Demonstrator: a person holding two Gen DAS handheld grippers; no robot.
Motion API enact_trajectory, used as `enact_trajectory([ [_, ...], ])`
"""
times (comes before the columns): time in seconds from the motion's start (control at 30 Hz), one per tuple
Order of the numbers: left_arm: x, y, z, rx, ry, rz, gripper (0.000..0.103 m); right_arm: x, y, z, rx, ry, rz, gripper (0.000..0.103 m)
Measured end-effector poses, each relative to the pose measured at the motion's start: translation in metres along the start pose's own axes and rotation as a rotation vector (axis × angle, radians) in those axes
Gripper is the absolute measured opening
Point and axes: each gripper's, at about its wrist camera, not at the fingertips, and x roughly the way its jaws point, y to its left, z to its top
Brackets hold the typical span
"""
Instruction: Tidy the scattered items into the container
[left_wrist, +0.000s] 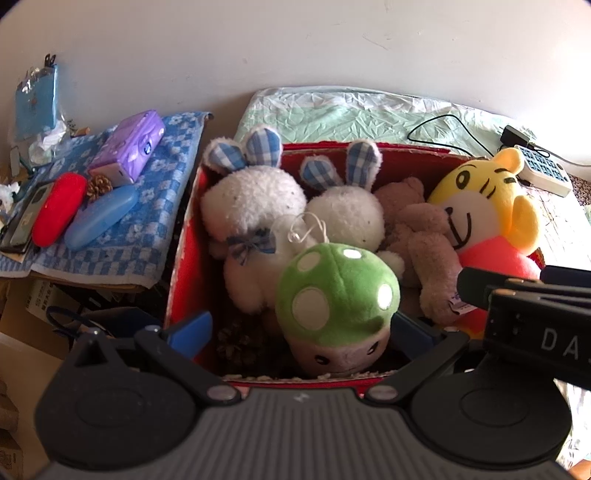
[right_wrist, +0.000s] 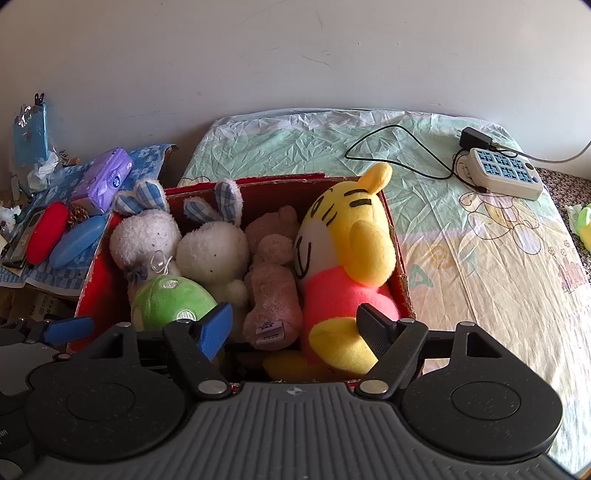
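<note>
A red cardboard box (left_wrist: 184, 273) (right_wrist: 92, 280) on the bed holds several plush toys: two white rabbits (left_wrist: 255, 206) (right_wrist: 144, 236), a green mushroom (left_wrist: 336, 295) (right_wrist: 170, 302), a brown bear (left_wrist: 424, 236) (right_wrist: 273, 291) and a yellow tiger (left_wrist: 487, 206) (right_wrist: 347, 251). My left gripper (left_wrist: 306, 328) is open, its jaws on either side of the mushroom without gripping it. My right gripper (right_wrist: 295, 325) is open above the near end of the box, by the tiger's leg and the bear; it also shows at the right of the left wrist view (left_wrist: 524, 299).
A side table with a blue checked cloth (left_wrist: 147, 206) (right_wrist: 70, 273) carries a purple tissue pack (left_wrist: 129, 147) (right_wrist: 103, 177), red case (left_wrist: 57, 208) (right_wrist: 48, 232), blue case (left_wrist: 99, 218) (right_wrist: 77, 240) and pine cone (left_wrist: 99, 184). A power strip (right_wrist: 502, 173) (left_wrist: 543, 173) with cable lies on the bed sheet (right_wrist: 480, 258).
</note>
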Motion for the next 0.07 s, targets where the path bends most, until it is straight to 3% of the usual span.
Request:
enact_trajectory([
  [0.07, -0.0005, 0.0001, -0.0002, -0.005, -0.001, 0.001, 0.103, 0.0, 0.0, 0.0, 0.0, 0.0, 0.0, 0.077],
])
